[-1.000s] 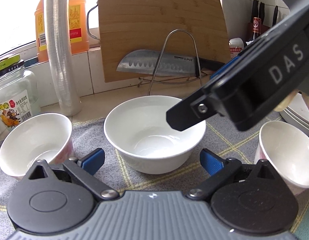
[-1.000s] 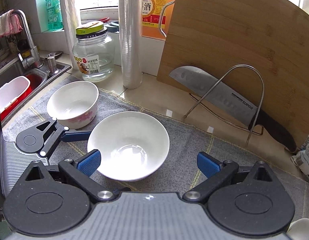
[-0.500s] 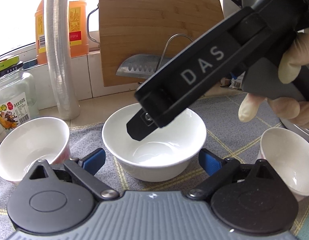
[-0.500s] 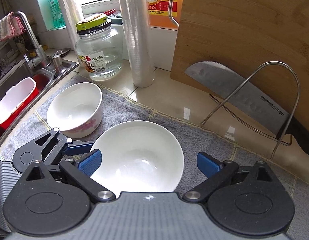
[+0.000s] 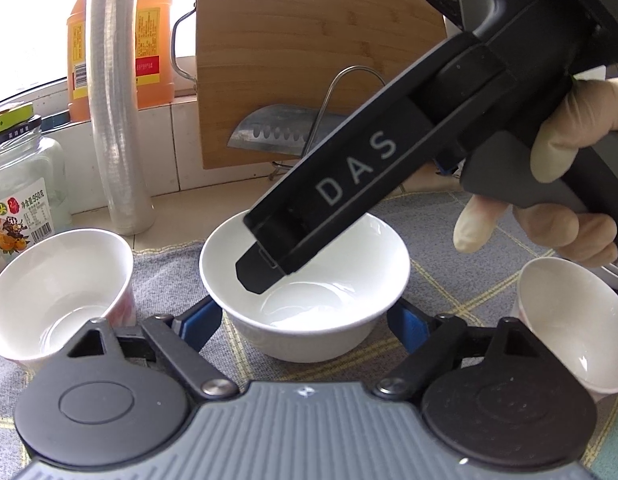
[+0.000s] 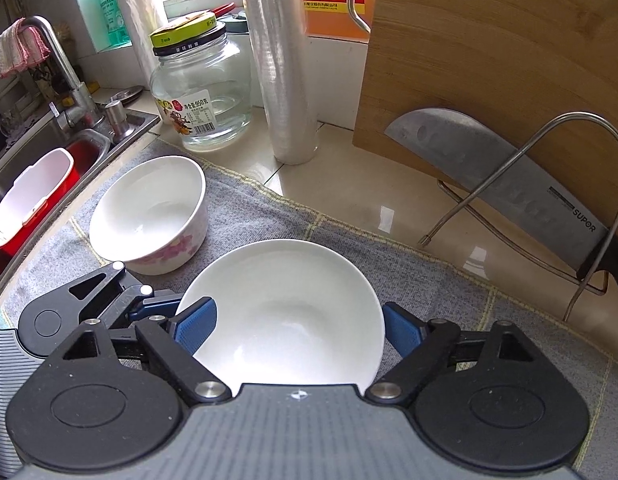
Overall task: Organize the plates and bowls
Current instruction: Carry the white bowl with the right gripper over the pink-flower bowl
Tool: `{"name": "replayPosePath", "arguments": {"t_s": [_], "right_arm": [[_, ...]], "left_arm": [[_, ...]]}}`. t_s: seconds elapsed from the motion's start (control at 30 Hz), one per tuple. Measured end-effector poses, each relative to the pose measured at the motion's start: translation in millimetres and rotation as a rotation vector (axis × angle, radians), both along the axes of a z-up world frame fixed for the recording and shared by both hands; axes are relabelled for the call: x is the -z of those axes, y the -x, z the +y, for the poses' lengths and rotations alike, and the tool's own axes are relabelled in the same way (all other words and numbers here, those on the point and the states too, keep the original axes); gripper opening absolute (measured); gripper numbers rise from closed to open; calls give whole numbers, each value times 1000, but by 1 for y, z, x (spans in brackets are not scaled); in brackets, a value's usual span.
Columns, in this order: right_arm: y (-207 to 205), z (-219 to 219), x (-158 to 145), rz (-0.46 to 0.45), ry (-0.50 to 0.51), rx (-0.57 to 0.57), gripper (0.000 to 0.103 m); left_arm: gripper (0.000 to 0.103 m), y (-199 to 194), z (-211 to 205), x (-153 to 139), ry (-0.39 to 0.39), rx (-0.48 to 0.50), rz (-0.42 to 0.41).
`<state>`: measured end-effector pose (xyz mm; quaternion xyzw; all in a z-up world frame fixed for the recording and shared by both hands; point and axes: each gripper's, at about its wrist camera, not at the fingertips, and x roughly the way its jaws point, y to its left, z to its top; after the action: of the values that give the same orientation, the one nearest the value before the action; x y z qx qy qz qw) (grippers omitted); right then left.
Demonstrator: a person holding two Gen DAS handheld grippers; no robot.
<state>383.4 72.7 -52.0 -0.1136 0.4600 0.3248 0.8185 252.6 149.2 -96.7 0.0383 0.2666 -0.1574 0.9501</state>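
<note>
- While the left hand-held gripper (image 5: 305, 322) waits low on the worktop with its blue pads spread wide on either side of the plain white bowl (image 5: 305, 280), the right hand-held gripper (image 6: 299, 330) has come down over that same bowl.
- A second ago the right tool hung above and to the side; now, in the left wrist view, one of its black fingers (image 5: 265, 270) dips inside the bowl's rim, near the left inner wall.
- In the right wrist view its pads are also wide apart, one over the bowl's left rim and the other just beside the right edge; neither grips anything yet.
- The bowl sits in the middle of the grey cloth (image 6: 269, 208), between the pink-flowered bowl (image 6: 149, 216) on its left and a third bowl (image 5: 573, 320) on its right.
- This looks like the approach to a rim pinch, probably to lift the plain bowl and nest it with another.
- With two tools crowding one bowl, a collision or a tipped rim seems the main risk.
- The knife (image 6: 501, 184) on its wire rack stands well apart.
</note>
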Motion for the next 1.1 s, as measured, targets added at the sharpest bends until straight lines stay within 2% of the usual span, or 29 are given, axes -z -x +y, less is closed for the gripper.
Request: {"name": "replayPosePath", "arguments": {"t_s": [0.37, 0.57, 1.1], "right_arm": [[0, 0, -1, 9, -7, 7, 88], [9, -5, -8, 22, -34, 23, 88], [70, -28, -51, -5, -84, 78, 88]], "left_arm": [[89, -1, -2, -1, -18, 8, 14], [89, 6, -1, -12, -45, 32, 22], [89, 52, -12, -54, -99, 139, 42]]}}
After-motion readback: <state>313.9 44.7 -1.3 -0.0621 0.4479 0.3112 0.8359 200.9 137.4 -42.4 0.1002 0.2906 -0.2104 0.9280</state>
